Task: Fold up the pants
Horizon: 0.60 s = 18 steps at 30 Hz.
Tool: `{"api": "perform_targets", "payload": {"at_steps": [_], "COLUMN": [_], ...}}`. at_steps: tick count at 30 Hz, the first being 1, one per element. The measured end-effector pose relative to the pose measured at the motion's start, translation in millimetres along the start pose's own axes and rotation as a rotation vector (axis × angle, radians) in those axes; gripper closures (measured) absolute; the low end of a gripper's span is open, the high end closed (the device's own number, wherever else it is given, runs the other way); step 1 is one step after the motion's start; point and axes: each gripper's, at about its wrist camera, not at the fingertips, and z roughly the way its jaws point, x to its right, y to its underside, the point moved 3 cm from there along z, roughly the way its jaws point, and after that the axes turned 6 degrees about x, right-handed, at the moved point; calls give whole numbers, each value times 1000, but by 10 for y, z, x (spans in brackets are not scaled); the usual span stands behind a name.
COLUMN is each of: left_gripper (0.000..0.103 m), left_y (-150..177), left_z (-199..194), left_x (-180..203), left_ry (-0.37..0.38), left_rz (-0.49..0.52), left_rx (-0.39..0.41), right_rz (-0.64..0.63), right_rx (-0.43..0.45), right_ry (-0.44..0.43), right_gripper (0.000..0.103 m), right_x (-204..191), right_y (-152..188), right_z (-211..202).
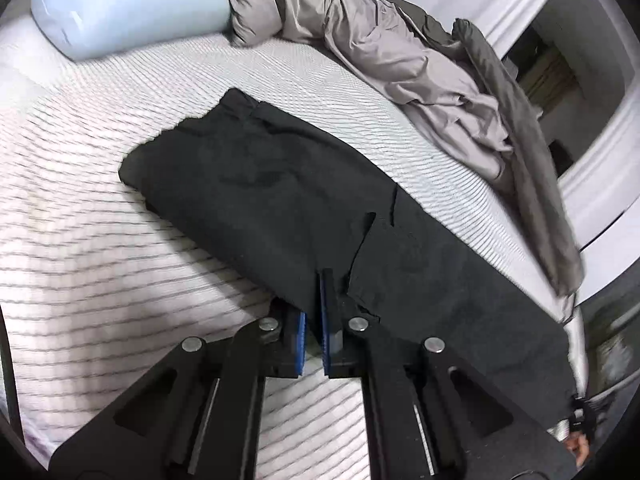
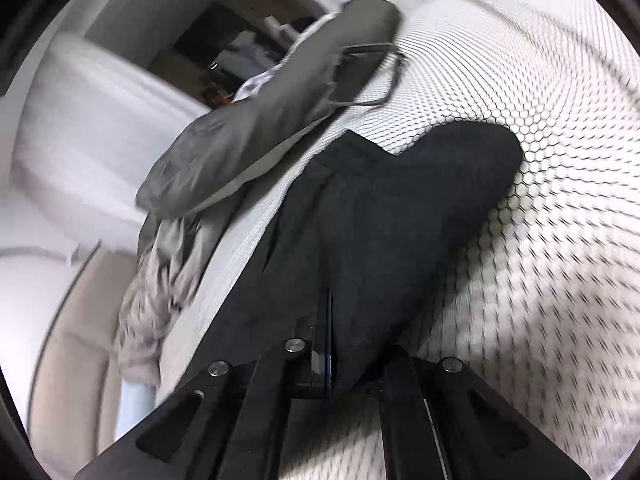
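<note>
Item: black pants [image 1: 260,184], lying partly folded on the bed [image 1: 80,240]. Left gripper [image 1: 322,280]: jaws pinched on the near fabric edge. Right gripper [image 2: 330,308]: jaws clamped on cloth. Risks: one layer slipping free; uneven pull skewing the fold; snagging the grey bedding [image 1: 380,40] nearby.

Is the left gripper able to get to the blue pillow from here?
Probably not right now: the left gripper is shut on the black pants, and the blue pillow lies far across the mattress.
</note>
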Motion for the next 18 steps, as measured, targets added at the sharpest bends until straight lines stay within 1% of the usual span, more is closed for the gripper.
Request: {"api": "perform_targets", "payload": {"at_steps": [2,3,4,5,6,7,8,9,10,11,12,14,15,16,17,18], "left_gripper": [99,97,96,93,87,79,72,53,39,35,32,27,20,16,14,10], "left_y": [47,79,135,156,157,138,109,86,61,40,20,3,-3,7,32,84], "left_z": [-87,-68,-70,-53,-94,-127,-212,-259,-337,-425,-525,-650,-705,-733,-755,-773], "left_x": [-81,-131,-206,-235,-260,-253,-252,-245,-248,-251,-233,-140,-53,23,129,274], "left_ry": [-19,-20,-19,-19,-31,-39,-55,-68,-82,-87,-90,-75,-65,-54,-38,-7], "left_rz": [37,49,49,50,59,73,91,100,101,99,111,146,171,192,216,246], "left_rx": [6,-11,-32,-49,-54,-44,-20,-1,27,57,84,114,127,131,130,123], "right_rz": [-84,-128,-157,-156,-133,-95,-51,-31,-36,-59,-85,-152,-186,-213,-248,-274], "right_rx": [-47,-66,-79,-88,-100,-110,-111,-103,-73,-34,14,112,143,162,181,188], "right_ry": [18,36,56,62,61,47,20,22,51,93,147,262,290,310,318,307], "right_gripper": [100,99,95,91,82,80,79,75,67,62,53,52,52,49,43,23], "right_x": [-23,-11,23,102,184,266,343,381,409,413,428,416,384,359,269,197], "right_y": [174,244,293,323,329,331,306,267,192,131,66,-53,-87,-108,-113,-113], "right_z": [-159,-192,-206,-200,-200,-212,-253,-302,-387,-458,-556,-758,-829,-891,-941,-965]}}
